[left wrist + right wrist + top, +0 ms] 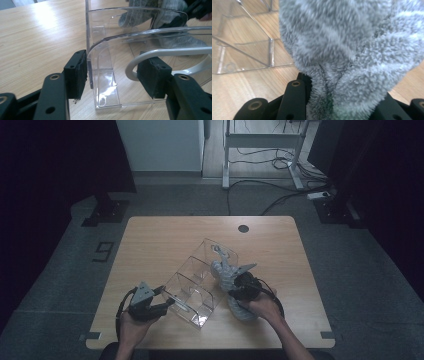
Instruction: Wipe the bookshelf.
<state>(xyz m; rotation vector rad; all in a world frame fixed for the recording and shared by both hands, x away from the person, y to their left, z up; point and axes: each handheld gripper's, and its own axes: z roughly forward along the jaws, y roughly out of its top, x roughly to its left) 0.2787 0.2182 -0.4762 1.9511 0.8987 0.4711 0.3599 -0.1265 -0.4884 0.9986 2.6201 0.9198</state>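
Note:
A clear plastic organizer (200, 270) with several compartments lies slanted across the middle of the wooden table (160, 235). My left gripper (165, 298) holds its near left end. In the left gripper view one pad (76, 73) presses the clear wall (112, 25) and the other presses a white curved handle (175, 51). A grey striped fuzzy sock (222, 272) hangs along the organizer's right side, with my right gripper (234, 288) shut on it. In the right gripper view the sock (337, 45) bulges up from between the jaws, beside the organizer (244, 50).
A round cable hole (243, 228) sits near the table's far edge. Behind the table, a white desk frame (262, 142) and cables (280, 195) lie on the floor. Bare wood surrounds the organizer on the left and far side.

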